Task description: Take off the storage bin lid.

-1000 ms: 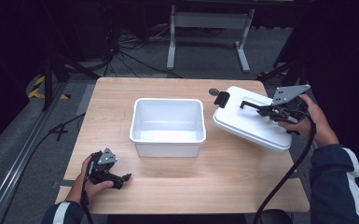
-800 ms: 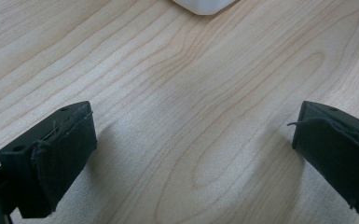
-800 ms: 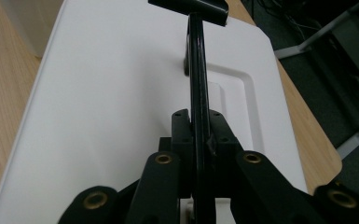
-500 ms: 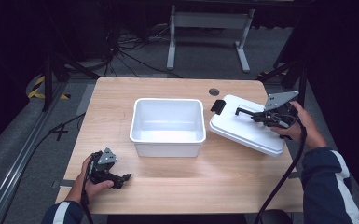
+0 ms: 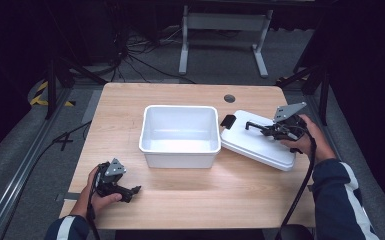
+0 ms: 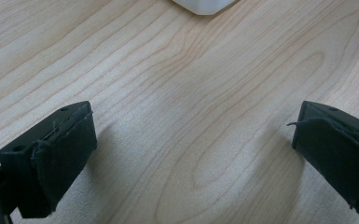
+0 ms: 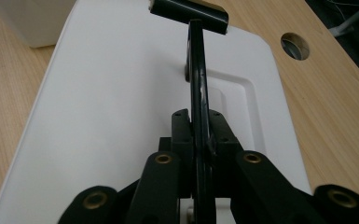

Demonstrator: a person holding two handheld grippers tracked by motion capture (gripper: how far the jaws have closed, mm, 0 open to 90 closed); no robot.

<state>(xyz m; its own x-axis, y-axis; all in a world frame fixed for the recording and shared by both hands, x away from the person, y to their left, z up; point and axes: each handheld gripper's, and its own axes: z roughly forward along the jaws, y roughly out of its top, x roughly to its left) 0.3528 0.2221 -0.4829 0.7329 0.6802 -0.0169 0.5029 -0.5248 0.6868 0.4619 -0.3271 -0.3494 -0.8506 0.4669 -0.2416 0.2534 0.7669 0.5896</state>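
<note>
A white open bin (image 5: 179, 159) stands mid-table. Just right of it is a white lid (image 5: 252, 146), its left edge close to the bin's right wall. My right gripper (image 5: 271, 131) is shut on the lid's thin black handle (image 5: 258, 126). In the right gripper view the handle (image 7: 196, 70) runs straight out from between the shut jaws of my right gripper (image 7: 199, 136), above the lid (image 7: 112, 93). A black clip (image 7: 189, 14) sits at the lid's far end. My left gripper (image 5: 129, 192) rests at the table's front left, open (image 6: 186, 158), with bare wood between its fingers (image 6: 51, 154).
The wooden table (image 5: 130, 115) has a round cable hole (image 5: 229, 98) behind the lid. A corner of the bin (image 6: 205, 4) shows far ahead in the left gripper view. Dark floor, cables and a metal stand (image 5: 222, 22) lie beyond the table.
My right gripper has carried the lid leftward and nearer, so its left edge now lies beside the bin. The left gripper has stayed where it was.
</note>
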